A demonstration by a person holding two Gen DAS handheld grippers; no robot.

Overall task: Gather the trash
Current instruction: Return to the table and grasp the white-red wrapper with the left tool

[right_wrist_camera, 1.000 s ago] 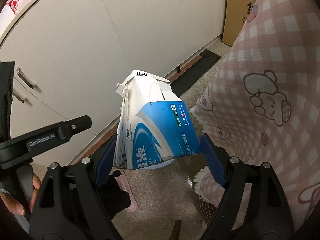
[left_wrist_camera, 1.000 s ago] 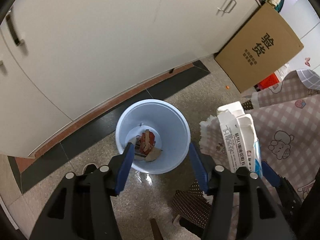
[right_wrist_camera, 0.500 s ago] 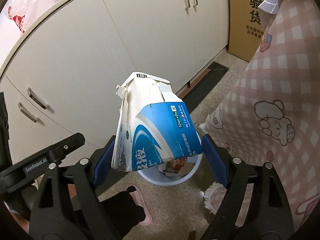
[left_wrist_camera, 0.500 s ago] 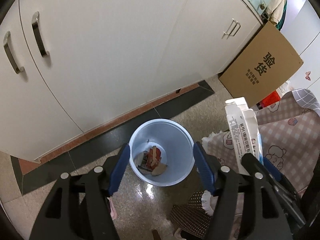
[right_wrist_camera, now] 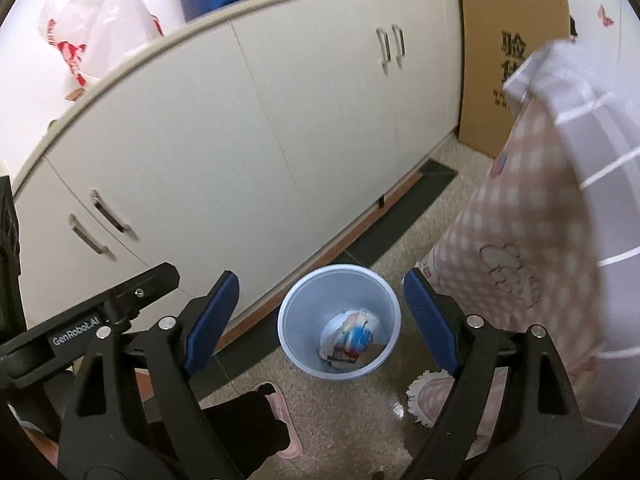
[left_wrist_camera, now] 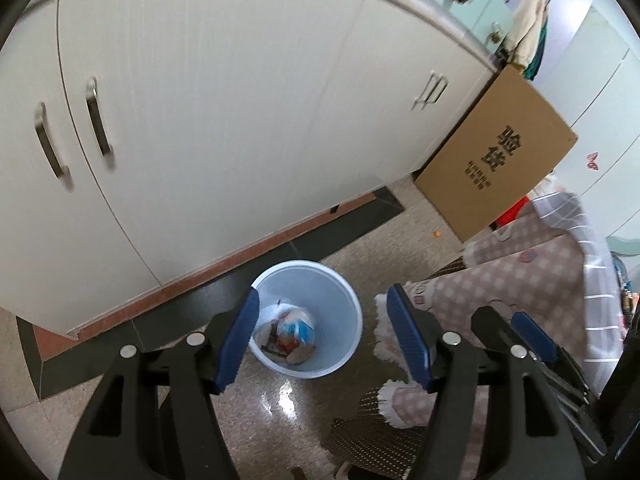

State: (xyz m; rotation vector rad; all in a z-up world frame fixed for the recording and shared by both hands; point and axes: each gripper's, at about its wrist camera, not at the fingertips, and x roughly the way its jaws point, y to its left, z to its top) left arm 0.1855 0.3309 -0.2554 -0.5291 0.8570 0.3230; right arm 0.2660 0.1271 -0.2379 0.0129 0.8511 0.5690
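Observation:
A pale blue waste bin (left_wrist_camera: pixel 344 300) stands on the speckled floor by the white cabinets; it also shows in the right wrist view (right_wrist_camera: pixel 384 300). Inside lies the blue-and-white paper package (right_wrist_camera: pixel 354 330) on other scraps, also seen in the left wrist view (left_wrist_camera: pixel 296 326). My left gripper (left_wrist_camera: pixel 324 338) is open and empty, high above the bin. My right gripper (right_wrist_camera: pixel 320 318) is open and empty, also high above the bin. The right gripper's fingers (left_wrist_camera: pixel 532 338) show at the lower right of the left wrist view.
White cabinets (left_wrist_camera: pixel 200 120) run behind the bin. A brown cardboard box (left_wrist_camera: pixel 496 160) leans at the right. A pink checked cloth (right_wrist_camera: pixel 532 240) hangs at the right. A pink slipper (right_wrist_camera: pixel 280 408) and a fringed mat (left_wrist_camera: pixel 376 440) lie on the floor.
My right gripper opened and let go of the blue-and-white package, which now lies in the bin. Both grippers have risen farther from the bin.

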